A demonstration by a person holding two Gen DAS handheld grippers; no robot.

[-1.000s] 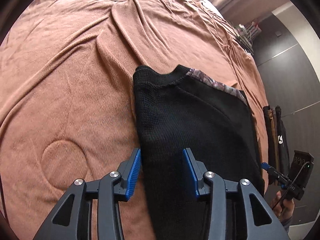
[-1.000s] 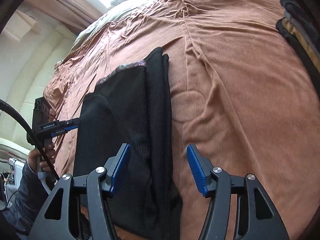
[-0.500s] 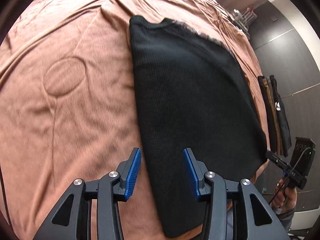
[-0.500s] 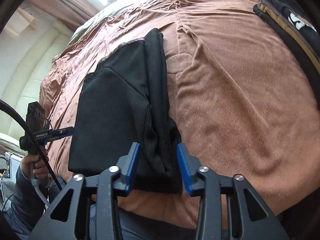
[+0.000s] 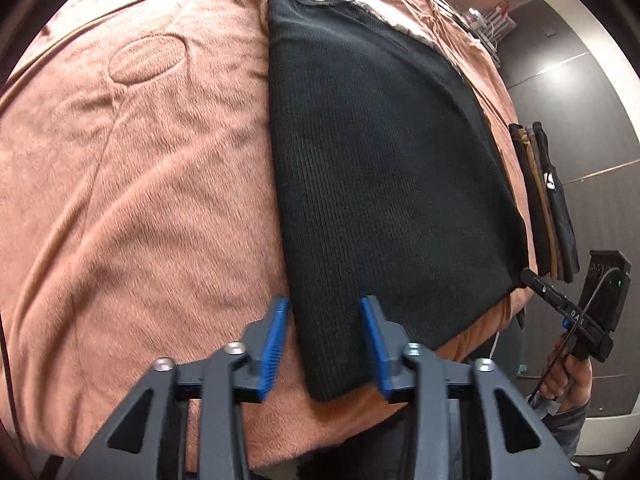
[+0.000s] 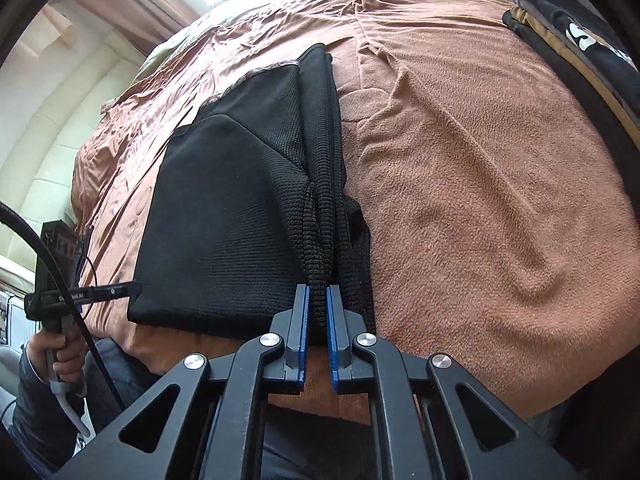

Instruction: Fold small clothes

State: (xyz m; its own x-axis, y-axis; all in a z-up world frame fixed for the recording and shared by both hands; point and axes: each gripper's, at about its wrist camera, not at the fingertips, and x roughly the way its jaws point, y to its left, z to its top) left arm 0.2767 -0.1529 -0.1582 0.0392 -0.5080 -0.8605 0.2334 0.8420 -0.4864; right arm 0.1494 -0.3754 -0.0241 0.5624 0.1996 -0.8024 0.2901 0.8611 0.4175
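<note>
A black knit garment (image 5: 380,160) lies partly folded on a brown blanket (image 5: 140,200). My left gripper (image 5: 324,320) stands over its near left corner, and its jaws are closing. The corner lies between the blue pads (image 5: 274,336), which stand apart from the cloth. In the right wrist view the garment (image 6: 224,208) has a bunched, ribbed right edge. My right gripper (image 6: 318,300) is shut on that bunched edge at the near hem. Each view shows the other gripper, held in a hand (image 5: 568,372), at the garment's far corner.
A stack of folded dark and tan clothes (image 5: 548,200) lies at the blanket's right edge, also in the right wrist view as folded clothes (image 6: 568,40). The near edge of the bed runs just below both grippers. A pale padded headboard (image 6: 60,152) stands at the left.
Both grippers have drawn back along the garment to its near hem. The right jaws have closed on the bunched edge. The left jaws have narrowed slightly around the corner.
</note>
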